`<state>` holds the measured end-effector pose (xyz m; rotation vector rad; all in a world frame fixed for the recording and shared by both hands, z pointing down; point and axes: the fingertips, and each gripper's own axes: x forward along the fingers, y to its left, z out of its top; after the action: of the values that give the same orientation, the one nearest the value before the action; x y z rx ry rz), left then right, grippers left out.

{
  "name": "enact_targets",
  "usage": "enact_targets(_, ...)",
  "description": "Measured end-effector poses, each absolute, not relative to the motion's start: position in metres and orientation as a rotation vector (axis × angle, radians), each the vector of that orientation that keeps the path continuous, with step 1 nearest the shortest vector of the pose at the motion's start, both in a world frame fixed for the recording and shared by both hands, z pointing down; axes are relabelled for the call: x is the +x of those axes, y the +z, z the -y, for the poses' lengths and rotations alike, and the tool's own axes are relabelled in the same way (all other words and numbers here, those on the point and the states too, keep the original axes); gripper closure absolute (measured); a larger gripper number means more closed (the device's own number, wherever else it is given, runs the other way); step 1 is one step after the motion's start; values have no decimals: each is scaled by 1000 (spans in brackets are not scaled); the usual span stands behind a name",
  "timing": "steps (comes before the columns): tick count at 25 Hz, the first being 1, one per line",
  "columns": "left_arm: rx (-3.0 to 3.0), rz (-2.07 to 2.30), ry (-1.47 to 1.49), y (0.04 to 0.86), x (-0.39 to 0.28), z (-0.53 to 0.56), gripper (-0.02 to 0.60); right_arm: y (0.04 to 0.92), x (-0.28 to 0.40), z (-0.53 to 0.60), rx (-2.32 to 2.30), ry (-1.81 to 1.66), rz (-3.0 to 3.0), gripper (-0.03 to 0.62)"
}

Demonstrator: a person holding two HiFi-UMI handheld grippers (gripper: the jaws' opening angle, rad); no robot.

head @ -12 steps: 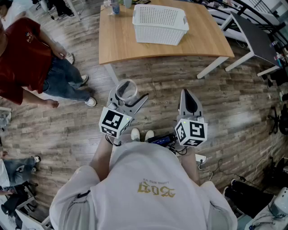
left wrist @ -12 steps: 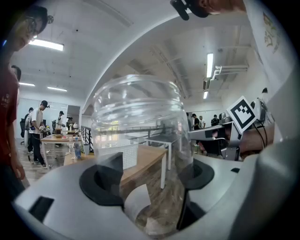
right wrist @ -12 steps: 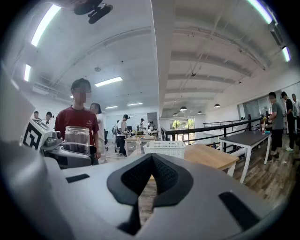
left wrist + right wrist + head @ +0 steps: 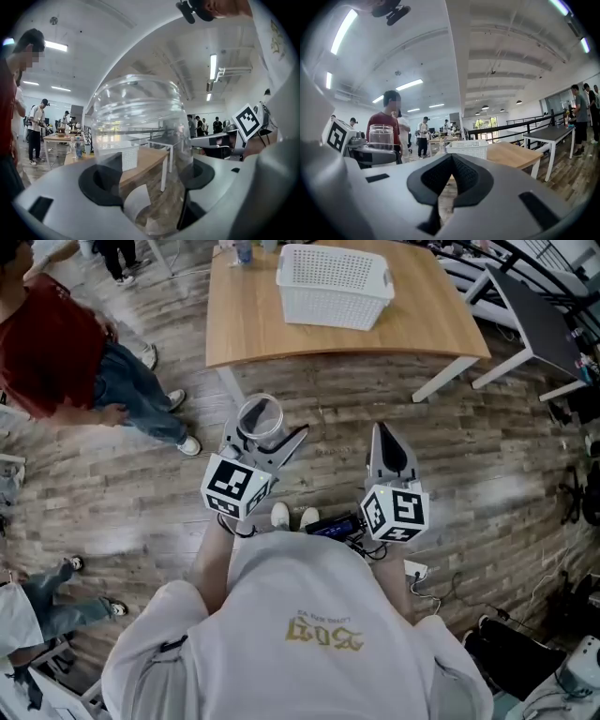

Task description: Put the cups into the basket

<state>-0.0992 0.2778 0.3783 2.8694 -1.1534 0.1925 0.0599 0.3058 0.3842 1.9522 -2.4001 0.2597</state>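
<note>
A clear plastic cup (image 4: 261, 419) stands upright between the jaws of my left gripper (image 4: 265, 441), which is shut on it; in the left gripper view the cup (image 4: 138, 140) fills the middle, with the dark pads (image 4: 100, 185) pressed to its sides. My right gripper (image 4: 386, 448) is shut with nothing in it, level with the left one and to its right; its pads (image 4: 451, 180) meet in its own view. The white perforated basket (image 4: 334, 285) sits on the wooden table (image 4: 244, 324) ahead, well beyond both grippers. From the right gripper view the cup (image 4: 381, 137) and basket (image 4: 469, 149) also show.
A person in a red shirt (image 4: 56, 352) stands at the left on the wood floor. A bottle (image 4: 241, 252) stands at the table's far left corner. A dark table (image 4: 542, 324) and cables lie to the right. Several people stand far off in both gripper views.
Both grippers have shifted slightly up the picture toward the table, the cup still held. The person in red has moved further up and left.
</note>
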Motion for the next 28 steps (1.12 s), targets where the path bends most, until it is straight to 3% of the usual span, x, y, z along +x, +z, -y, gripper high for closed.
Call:
enact_targets(14,2816,1196,162,380,-69,-276,222,385,106,-303,1993,267,2439,583)
enact_targets(28,2821,1195,194,383,-60,-206,222,384,113,-233,1992,292,2445,583)
